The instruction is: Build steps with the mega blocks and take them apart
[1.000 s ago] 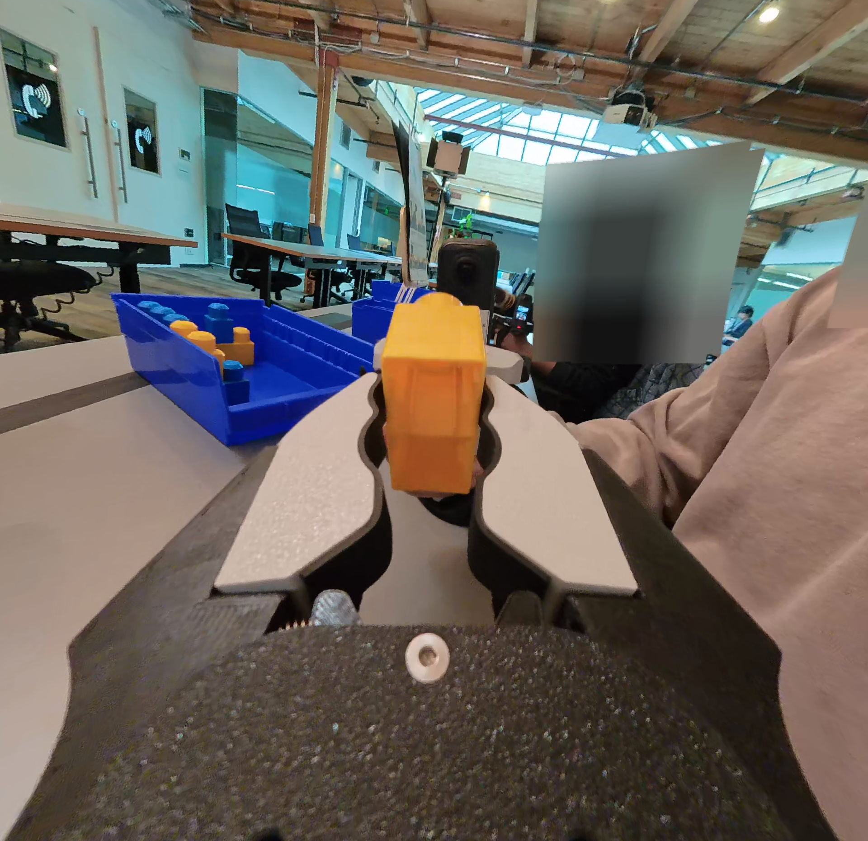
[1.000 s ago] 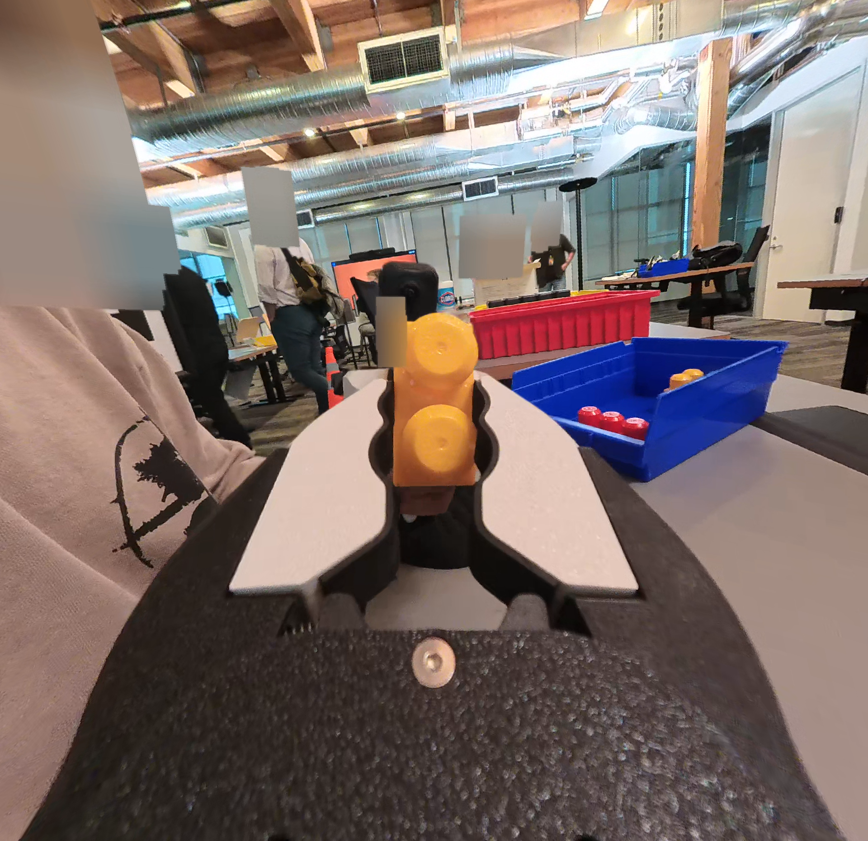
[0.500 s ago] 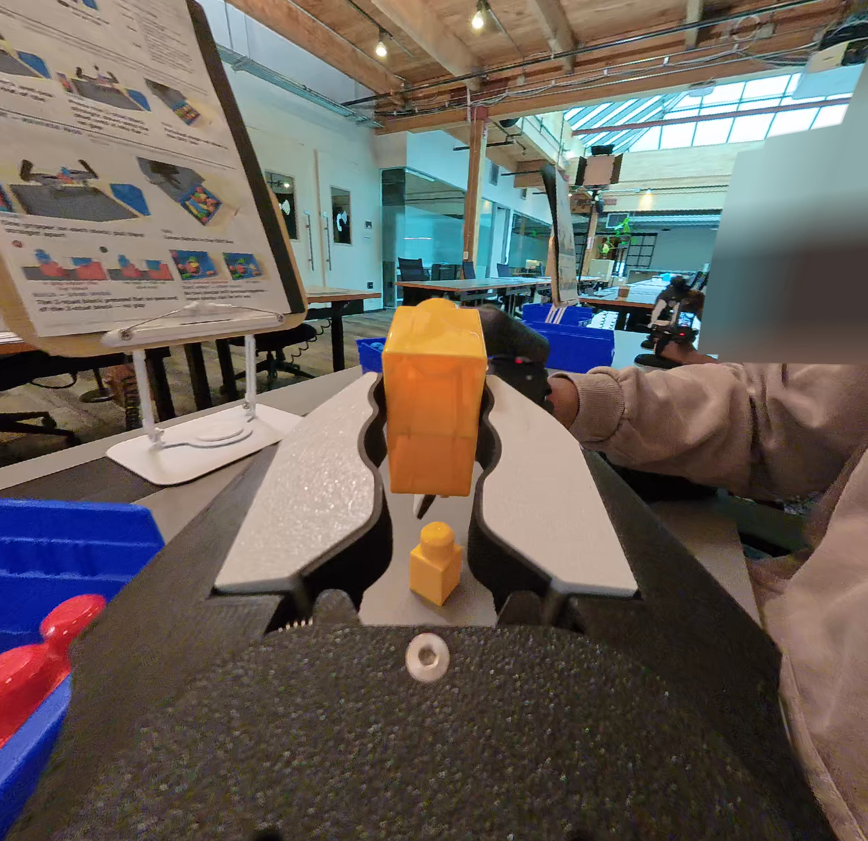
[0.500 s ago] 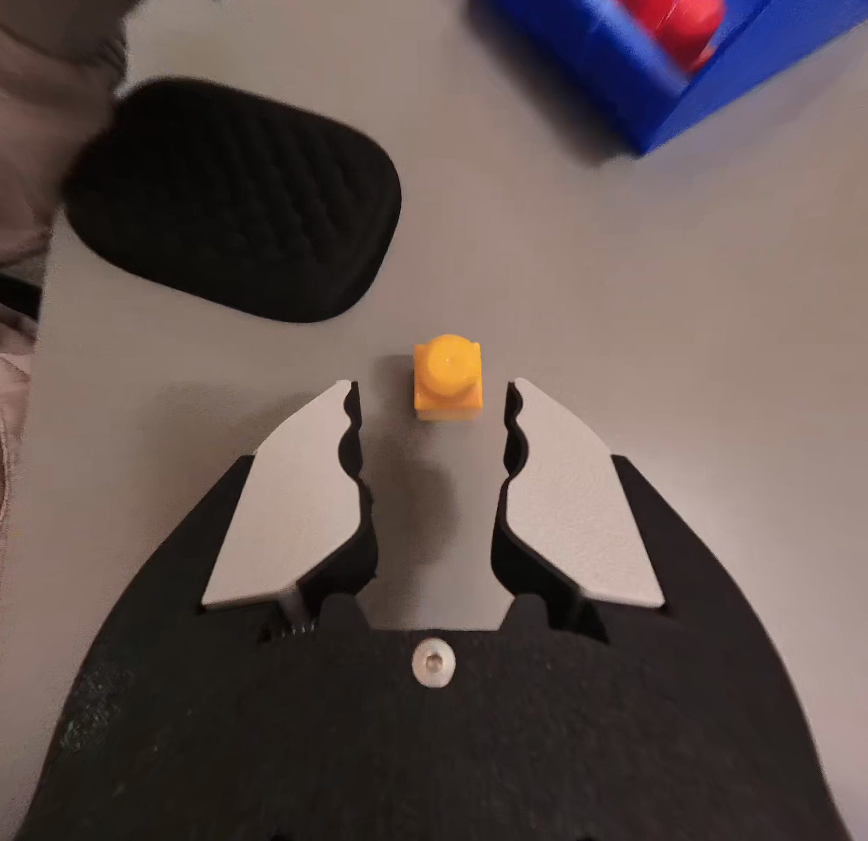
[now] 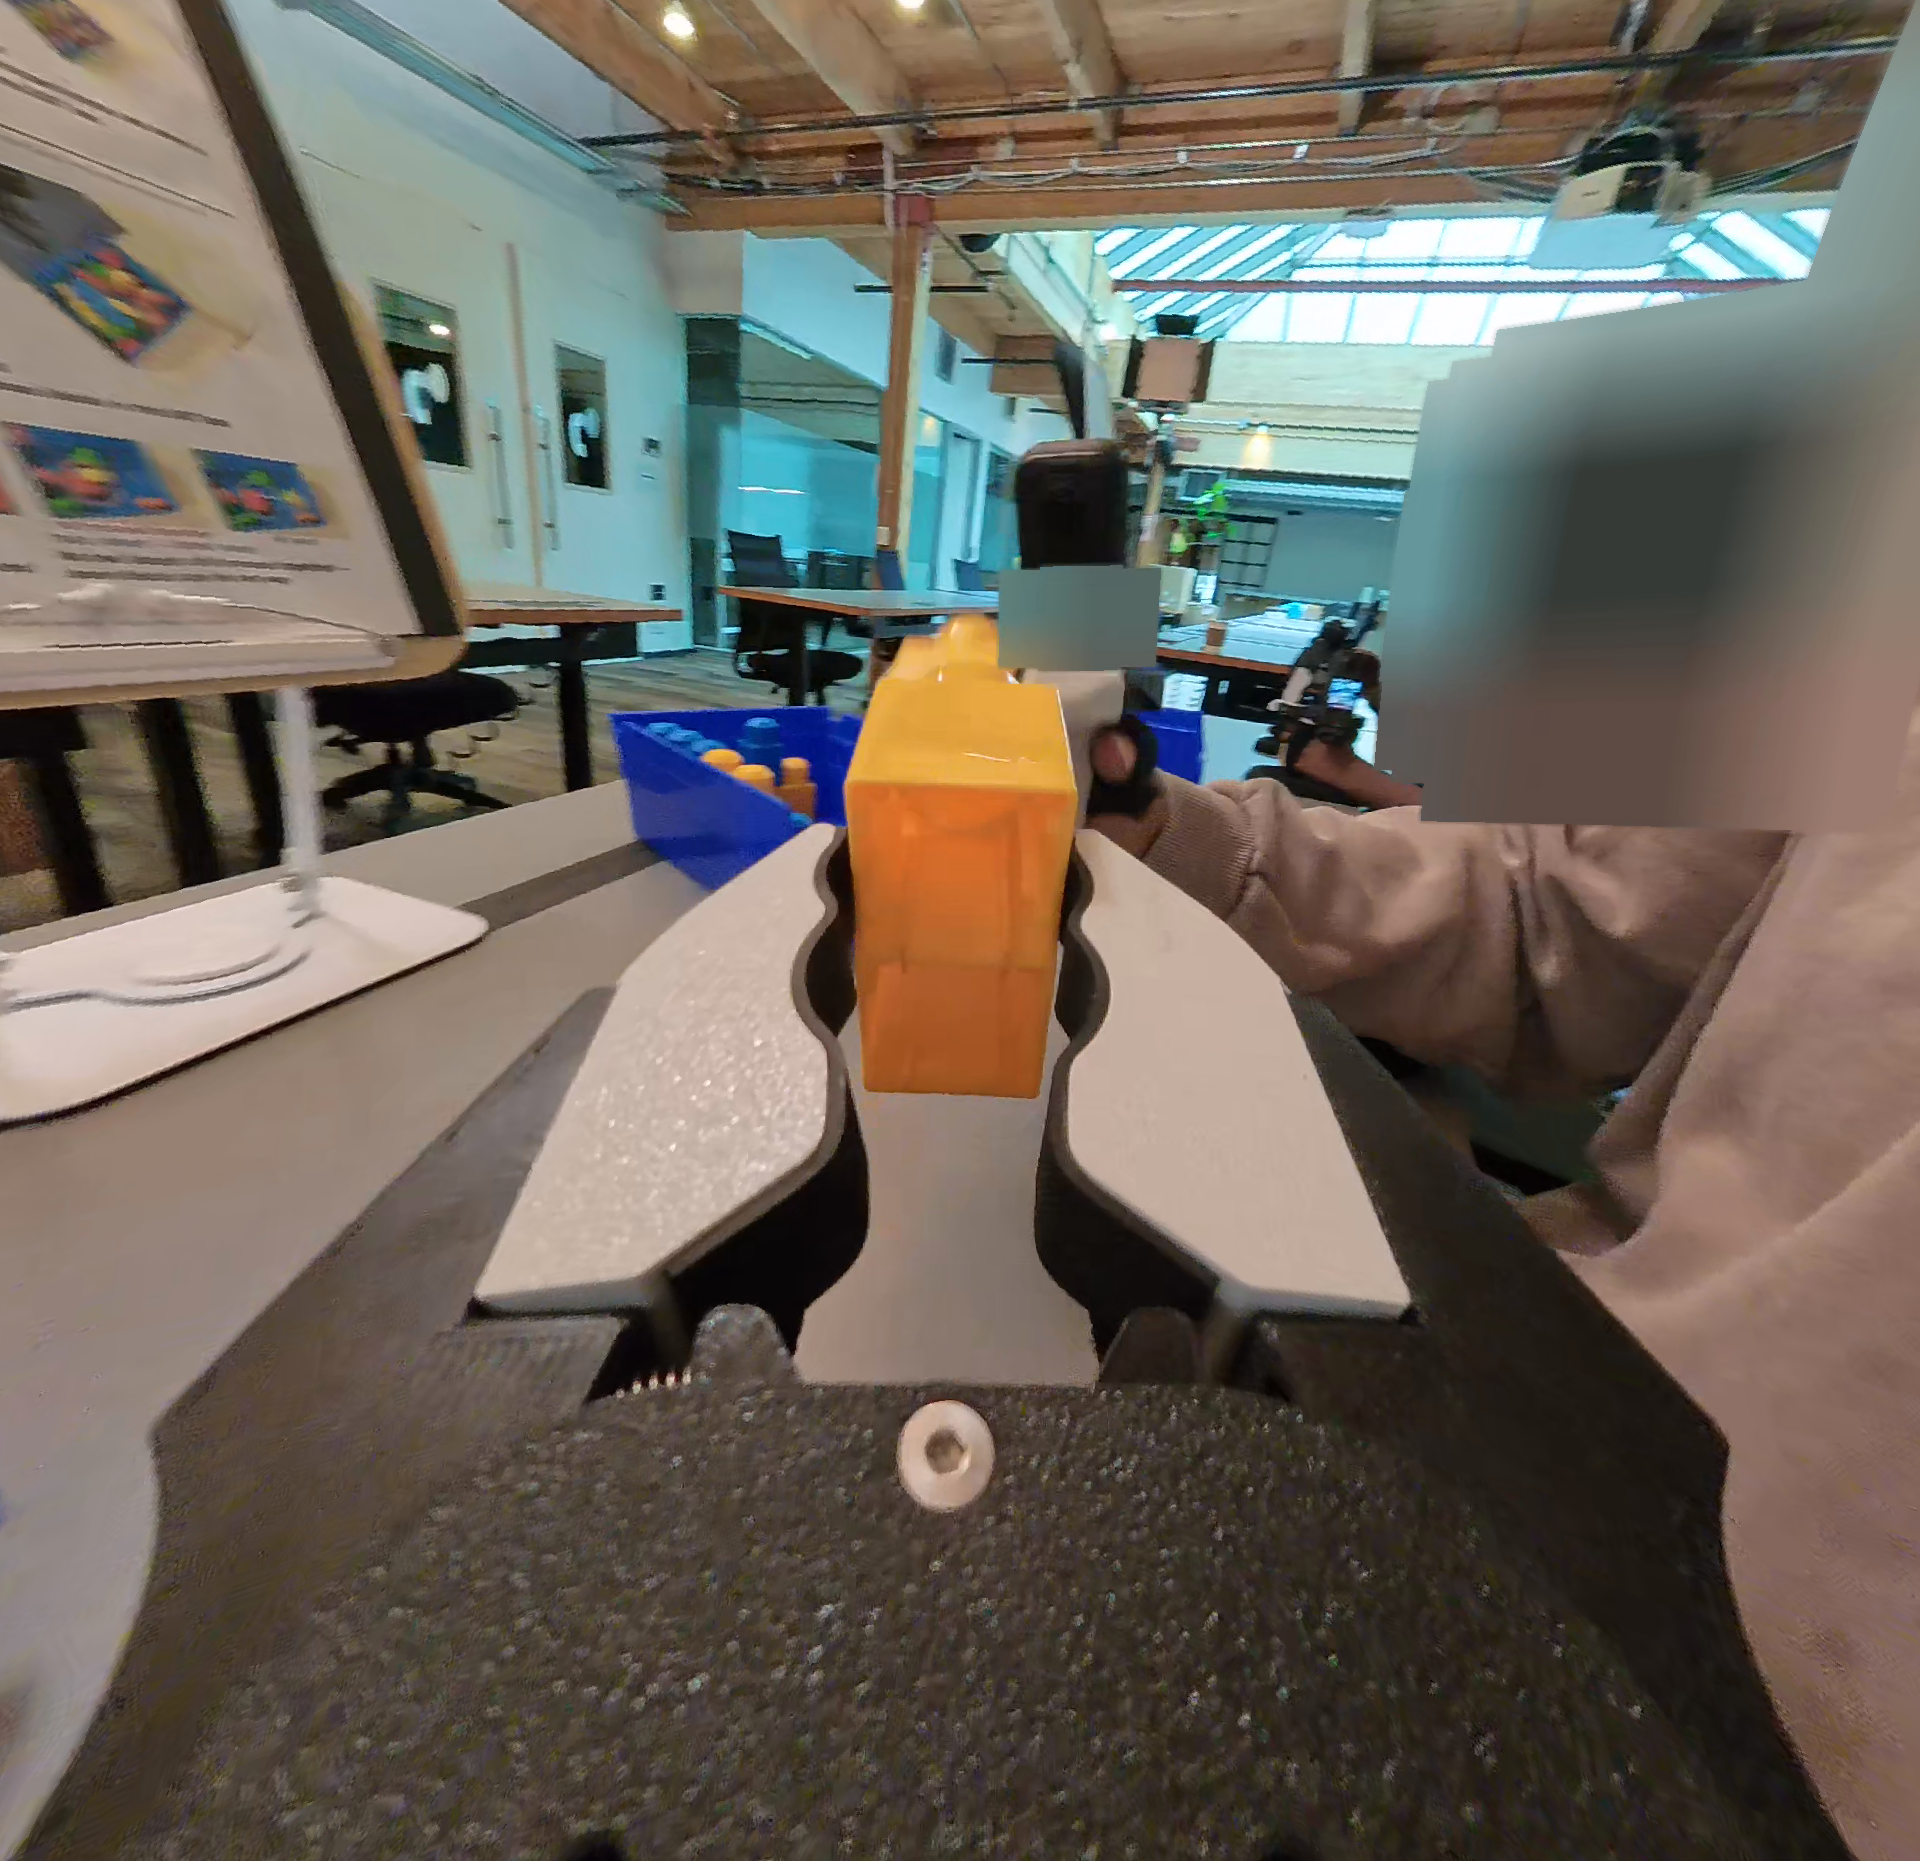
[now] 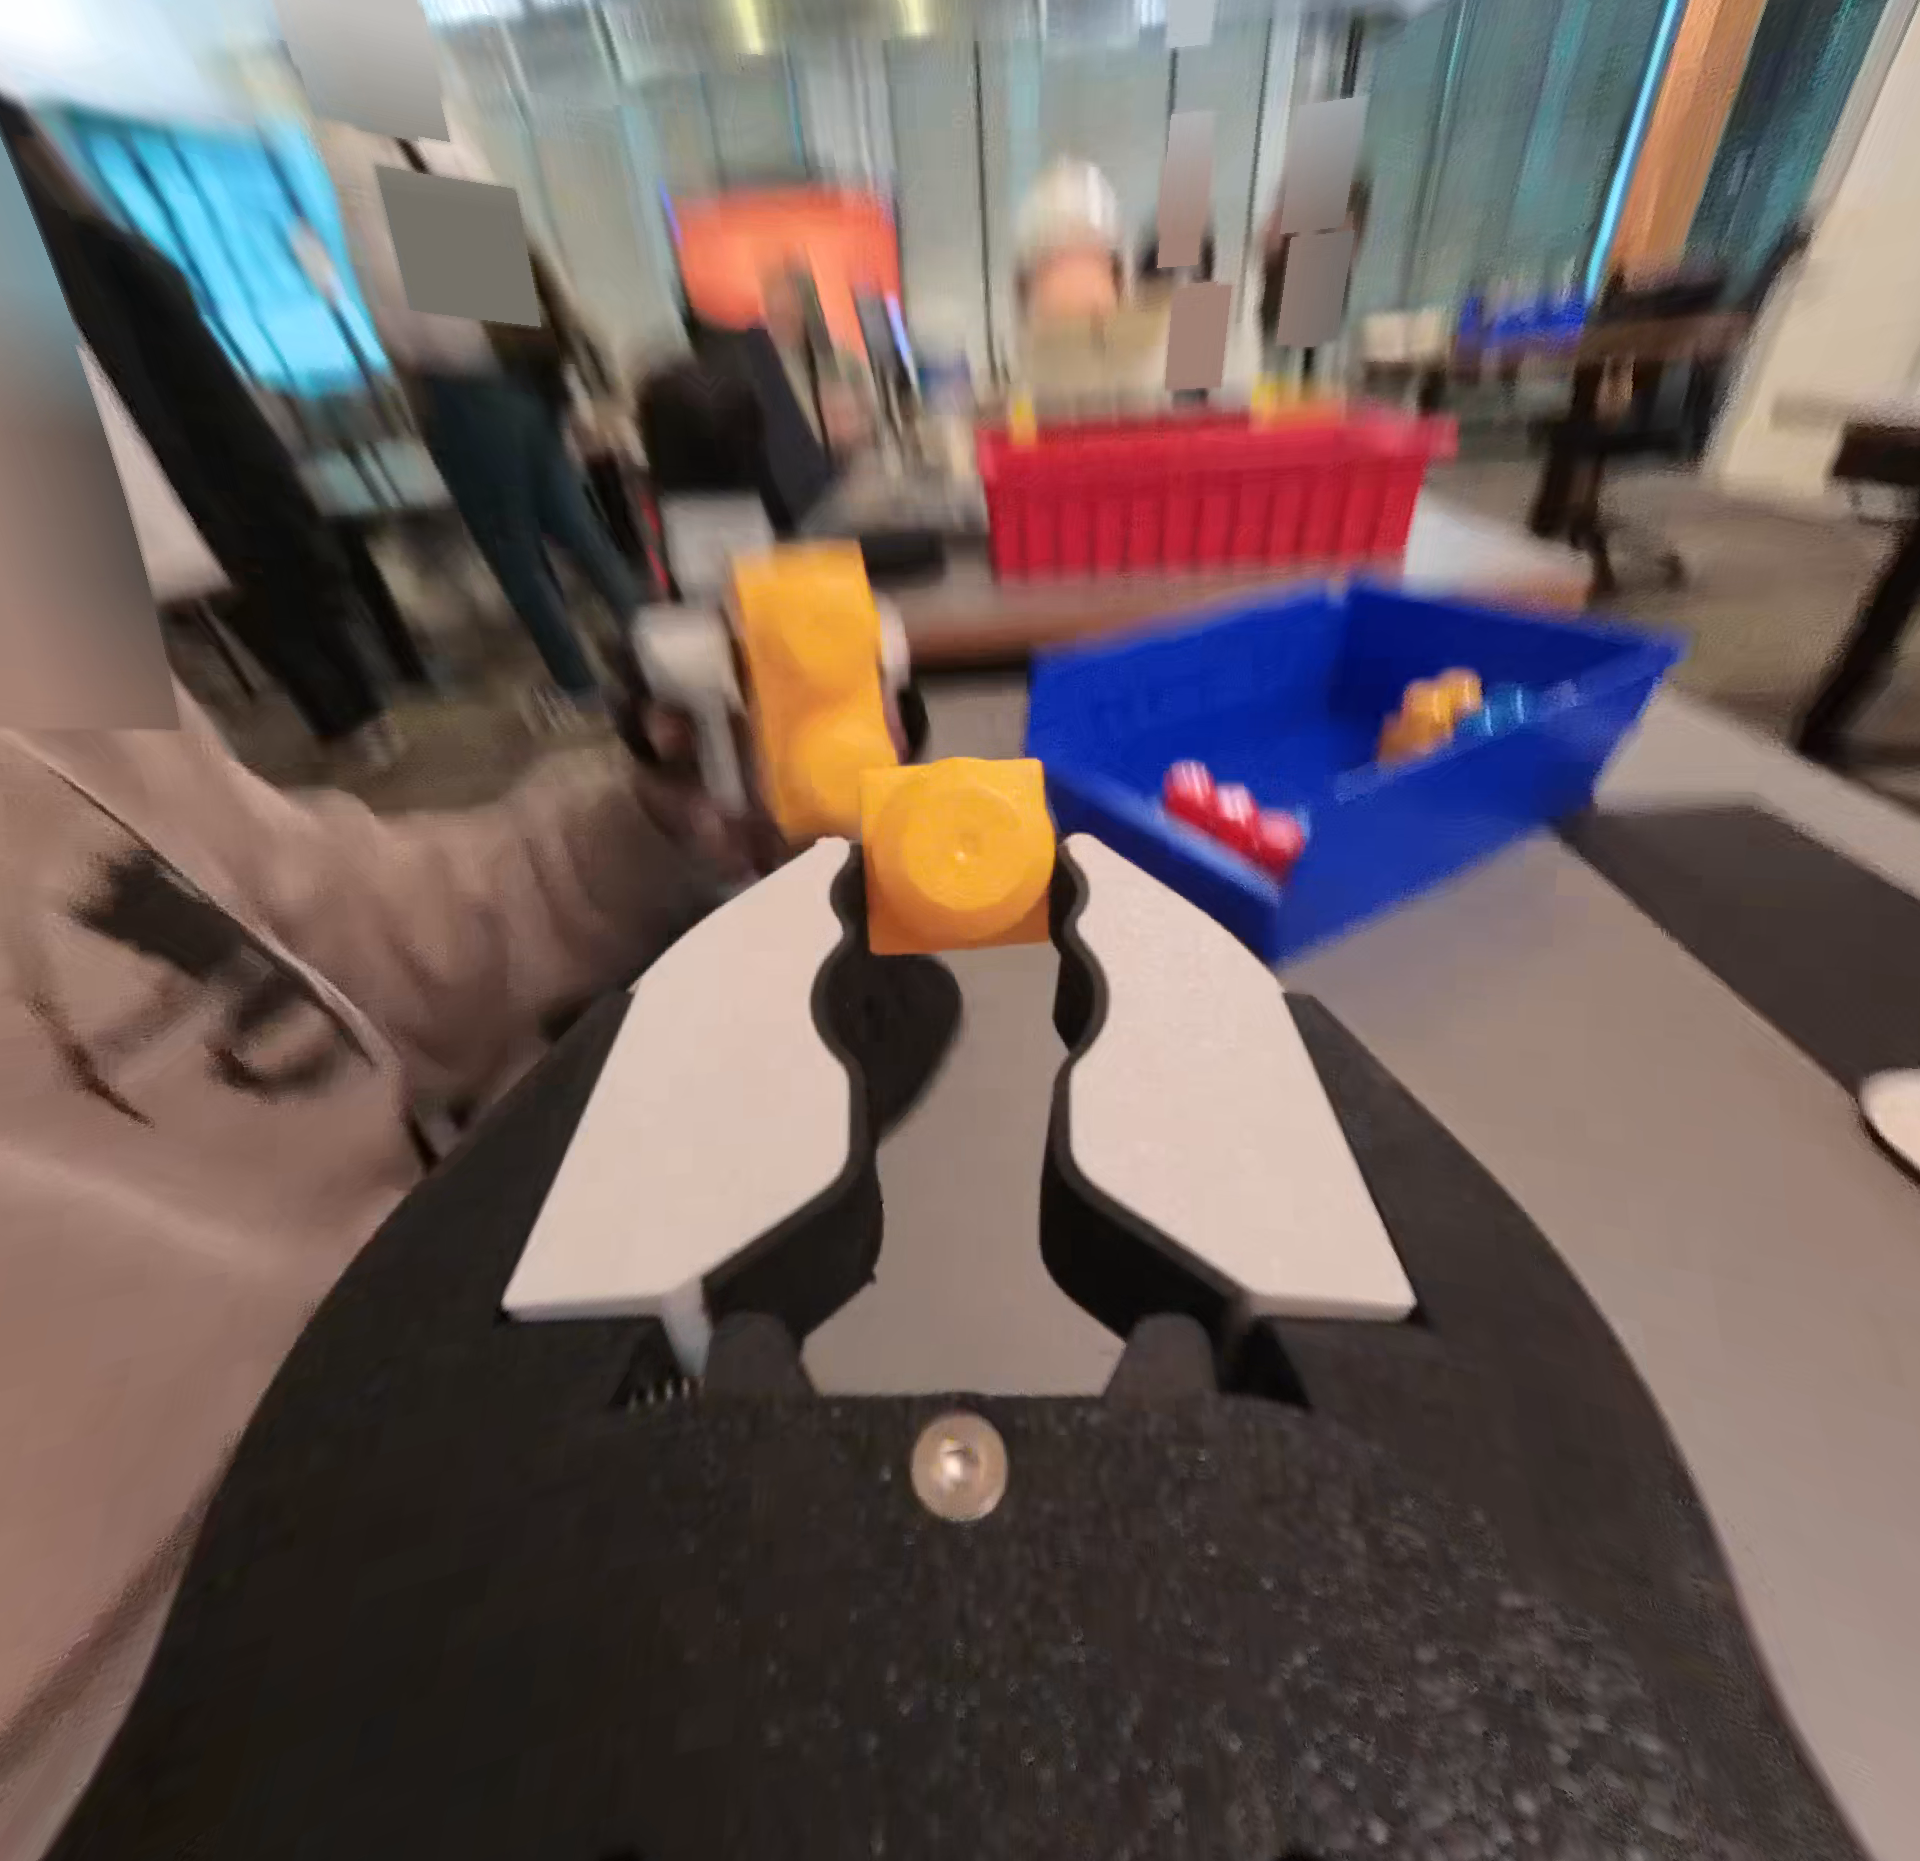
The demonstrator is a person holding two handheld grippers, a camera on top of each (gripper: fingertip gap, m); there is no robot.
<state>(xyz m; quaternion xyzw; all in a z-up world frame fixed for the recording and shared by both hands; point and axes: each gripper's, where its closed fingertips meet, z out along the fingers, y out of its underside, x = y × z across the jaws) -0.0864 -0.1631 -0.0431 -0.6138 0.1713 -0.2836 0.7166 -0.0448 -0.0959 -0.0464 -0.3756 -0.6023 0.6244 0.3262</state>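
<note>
My left gripper is shut on an orange two-stud mega block and holds it above the grey table. My right gripper is shut on a small orange one-stud block, stud facing the camera, also held in the air. In the right wrist view the two-stud block sits just behind and left of the small one, between the left gripper's fingers. I cannot tell if the two blocks touch. The right wrist view is blurred by motion.
A blue bin to the right holds red, orange and blue blocks; it also shows in the left wrist view. A red bin stands behind it. An instruction sheet on a white stand is at the left. A person's sleeve is close by. Tip to tip, the grippers are about 9 cm apart.
Half a second ago my right gripper was open over the small orange block on the table. It has shut on the block and lifted it up to the left gripper's block.
</note>
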